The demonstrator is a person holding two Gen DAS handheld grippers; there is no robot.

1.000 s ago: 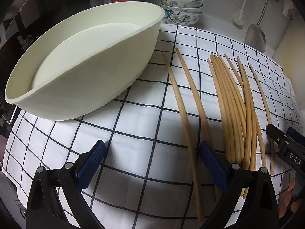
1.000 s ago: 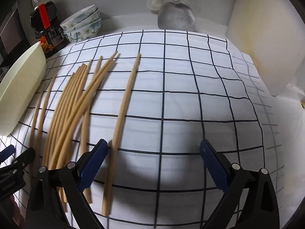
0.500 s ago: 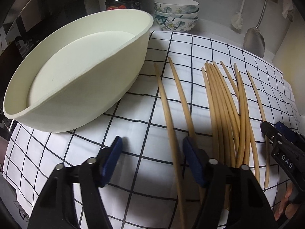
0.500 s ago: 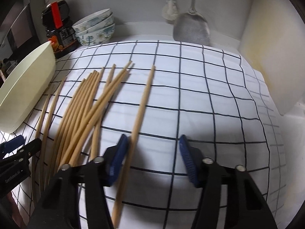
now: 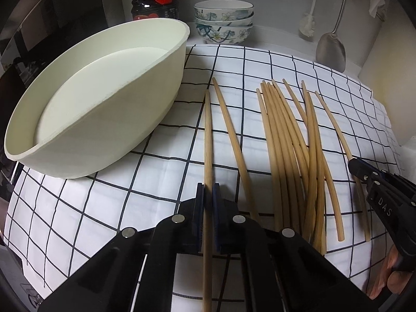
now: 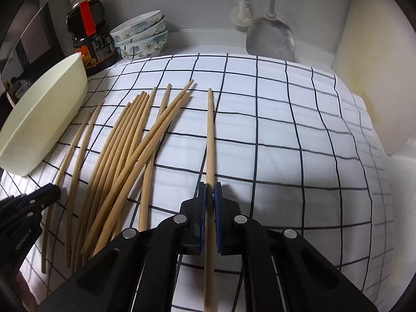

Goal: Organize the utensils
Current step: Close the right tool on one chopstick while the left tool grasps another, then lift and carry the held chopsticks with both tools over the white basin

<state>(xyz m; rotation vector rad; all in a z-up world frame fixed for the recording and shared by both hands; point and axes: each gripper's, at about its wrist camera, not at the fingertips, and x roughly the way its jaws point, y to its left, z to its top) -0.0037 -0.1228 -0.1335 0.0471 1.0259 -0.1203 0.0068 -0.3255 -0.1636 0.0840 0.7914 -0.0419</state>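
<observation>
Left gripper point(image 5: 208, 195): blue pads pressed onto a single bamboo chopstick point(image 5: 207, 140), the leftmost of the set, whose shaft runs forward between the pads and lies along the checked cloth point(image 5: 130, 202). Its far tip ends near the side of the cream oval tray point(image 5: 85, 140).

Right gripper point(image 6: 209, 195): likewise clamped, holding the rightmost chopstick point(image 6: 210, 135), which extends straight ahead over the cloth and stands apart from the others. In the left wrist view this gripper appears at the right edge (black body, closed tip over the outermost stick).

Between the two held sticks: one loose chopstick point(image 5: 234, 140) just right of the left gripper's stick, then the main bundle of chopsticks point(image 5: 288, 140), fanned and overlapping, all resting on the cloth and roughly parallel.

Left side: the tray sits on the cloth's left portion; its interior shows no utensils.

Far zone, beyond the cloth: a dark sauce bottle point(image 6: 89, 39) with red label, a stack of floral bowls point(image 5: 223, 22) beside it, and against the back wall a white brush point(image 6: 241, 13) and a metal spatula point(image 6: 270, 39).
</observation>
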